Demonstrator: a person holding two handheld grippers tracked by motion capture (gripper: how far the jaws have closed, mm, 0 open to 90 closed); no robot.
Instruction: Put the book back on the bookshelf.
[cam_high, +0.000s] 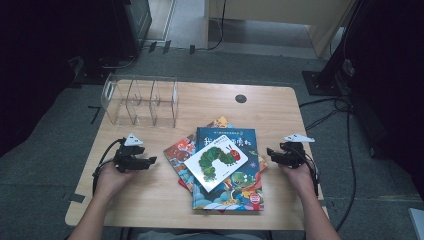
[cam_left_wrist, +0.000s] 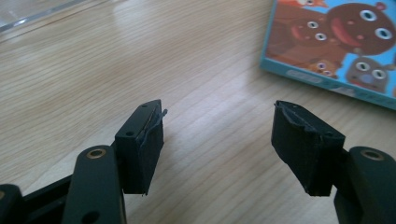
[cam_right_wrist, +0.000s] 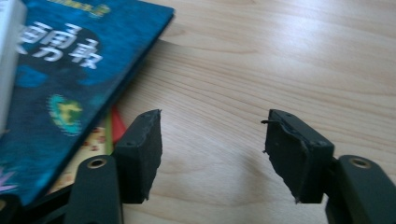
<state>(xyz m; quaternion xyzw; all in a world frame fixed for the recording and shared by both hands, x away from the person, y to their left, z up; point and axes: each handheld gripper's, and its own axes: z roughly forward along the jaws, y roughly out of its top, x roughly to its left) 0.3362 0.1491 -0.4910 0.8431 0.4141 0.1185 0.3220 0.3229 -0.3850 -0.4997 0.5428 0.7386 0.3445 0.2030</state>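
Note:
A loose pile of picture books lies mid-table: a white caterpillar book (cam_high: 216, 165) on top of a large blue book (cam_high: 235, 185), with a red one (cam_high: 177, 152) beneath at the left. My left gripper (cam_high: 150, 161) rests on the table left of the pile, jaws open and empty (cam_left_wrist: 217, 135); a bear-cover book corner (cam_left_wrist: 336, 42) lies ahead of it. My right gripper (cam_high: 271, 152) sits at the pile's right edge, open with bare wood between its jaws (cam_right_wrist: 212, 140); the blue book (cam_right_wrist: 60, 79) lies just left of them.
A clear plastic organizer (cam_high: 141, 100) with several compartments stands at the table's back left. A round dark grommet (cam_high: 241, 98) sits near the back edge. Cables and black stands surround the wooden table (cam_high: 150, 200) on the floor.

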